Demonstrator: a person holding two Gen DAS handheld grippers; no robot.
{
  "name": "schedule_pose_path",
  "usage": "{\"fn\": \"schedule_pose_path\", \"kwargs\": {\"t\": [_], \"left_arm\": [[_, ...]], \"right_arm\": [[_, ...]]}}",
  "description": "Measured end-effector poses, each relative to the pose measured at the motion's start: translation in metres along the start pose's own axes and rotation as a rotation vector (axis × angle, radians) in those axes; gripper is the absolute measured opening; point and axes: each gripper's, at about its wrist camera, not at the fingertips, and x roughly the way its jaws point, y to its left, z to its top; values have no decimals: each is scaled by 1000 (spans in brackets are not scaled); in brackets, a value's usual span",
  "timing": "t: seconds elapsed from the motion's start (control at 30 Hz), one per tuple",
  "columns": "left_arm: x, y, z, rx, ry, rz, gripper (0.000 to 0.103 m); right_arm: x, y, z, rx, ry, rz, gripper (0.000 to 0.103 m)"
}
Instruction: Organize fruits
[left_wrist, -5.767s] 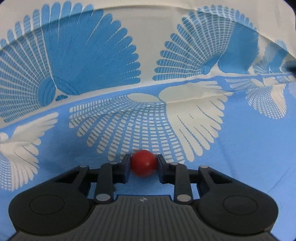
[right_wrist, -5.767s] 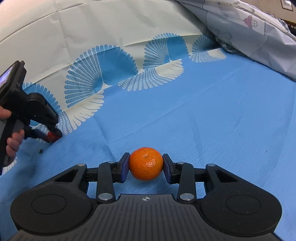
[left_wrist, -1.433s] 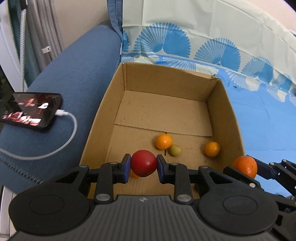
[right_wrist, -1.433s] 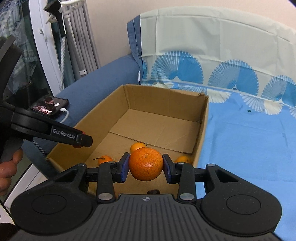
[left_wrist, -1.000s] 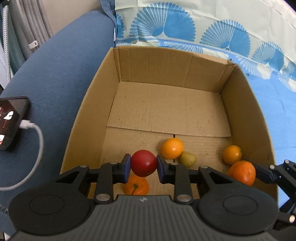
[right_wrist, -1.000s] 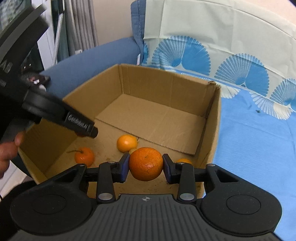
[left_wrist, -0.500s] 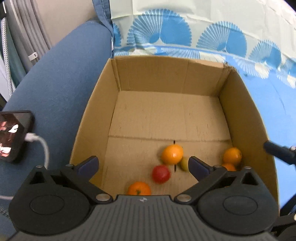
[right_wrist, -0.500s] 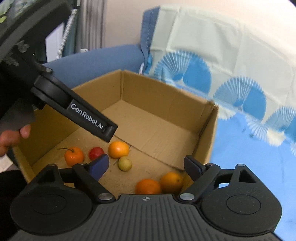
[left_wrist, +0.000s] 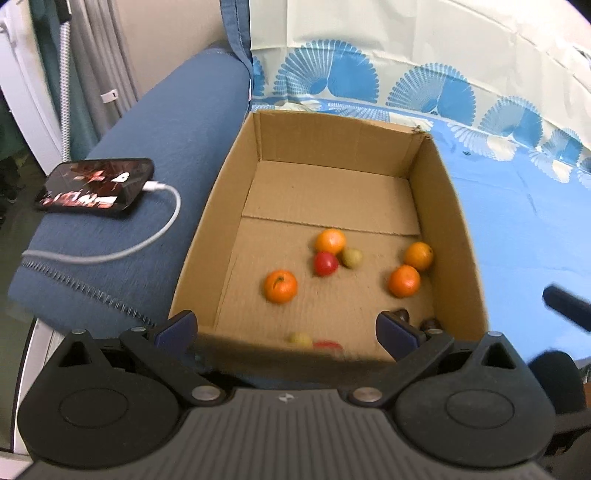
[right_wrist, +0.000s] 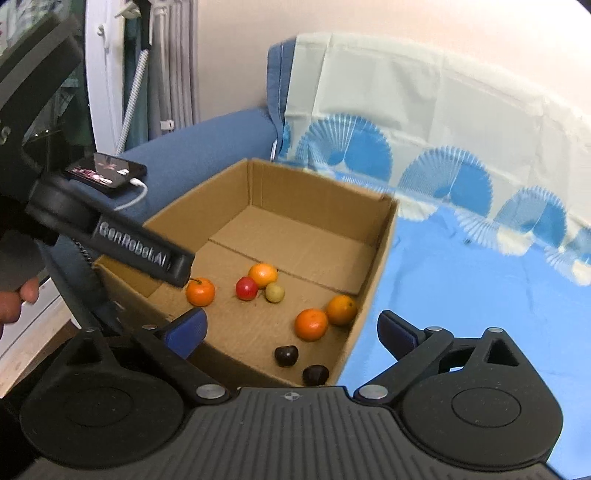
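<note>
Tongs, left (left_wrist: 286, 328) & right (right_wrist: 291, 328), just opened wide, empty; red fruit (left_wrist: 325, 263) & orange (right_wrist: 311, 324) now in box (left_wrist: 460, 236).

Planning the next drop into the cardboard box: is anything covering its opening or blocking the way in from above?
Nothing visible does. The cardboard box is open on top, its far half bare; the fruit, like the red fruit, lies toward the near end. Both tongs are open and empty.

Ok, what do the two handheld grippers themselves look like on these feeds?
Both match: a ribbed dark-grey body, two round black housings, black linkage arms with silver pivot pins, and blue pads on the fingers. The left gripper shows white "GenRobot.AI" lettering along one finger in the right wrist view. The right gripper shows no cables.
</note>
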Motion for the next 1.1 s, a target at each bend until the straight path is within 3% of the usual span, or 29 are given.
{"fn": "schedule_pose_path", "kwargs": {"t": [0.43,1.0,1.1], "left_arm": [[-59,-7,-42,7,-71,15,103],[-78,1,-60,-11,-130,59,103],[-79,-1,-62,-4,-160,102,103]], "right_arm": [[-74,9,-19,23,-97,-60,102],[-102,11,-22,62,-164,-99,102],[-103,11,-21,72,-175,-97,102]]}}
